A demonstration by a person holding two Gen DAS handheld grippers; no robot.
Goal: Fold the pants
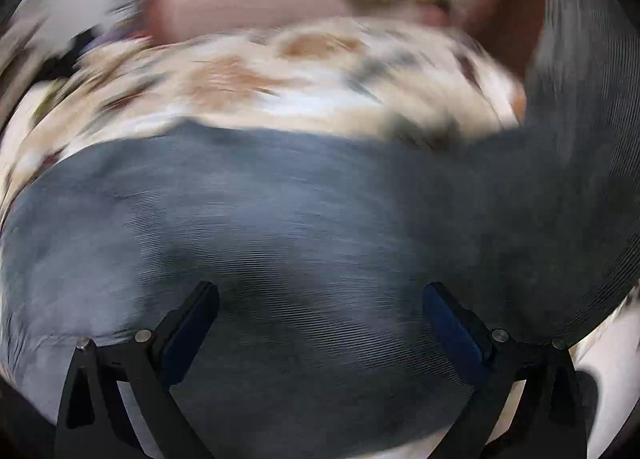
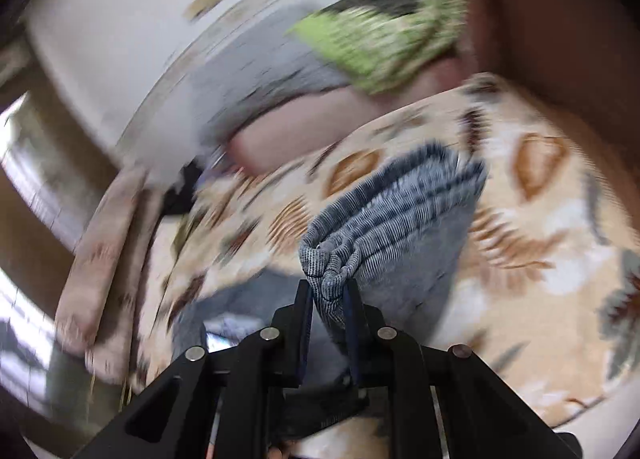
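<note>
Grey-blue ribbed pants (image 1: 280, 227) lie spread over a patterned bedspread (image 1: 248, 75) and fill most of the left wrist view. My left gripper (image 1: 320, 295) hovers over them, open, jaws wide apart with only flat cloth below. On the right of that view a part of the pants (image 1: 580, 163) rises off the bed. In the right wrist view my right gripper (image 2: 329, 287) is shut on a bunched fold of the pants (image 2: 384, 219), which hangs lifted above the bedspread (image 2: 540, 243). Both views are blurred by motion.
A green patterned cloth (image 2: 384, 43) and a pinkish pillow (image 2: 296, 127) lie at the far side of the bed. A grey cloth (image 2: 272, 63) lies beside them. A white wall (image 2: 100, 27) stands behind, and the bed's edge (image 2: 100, 259) drops off at left.
</note>
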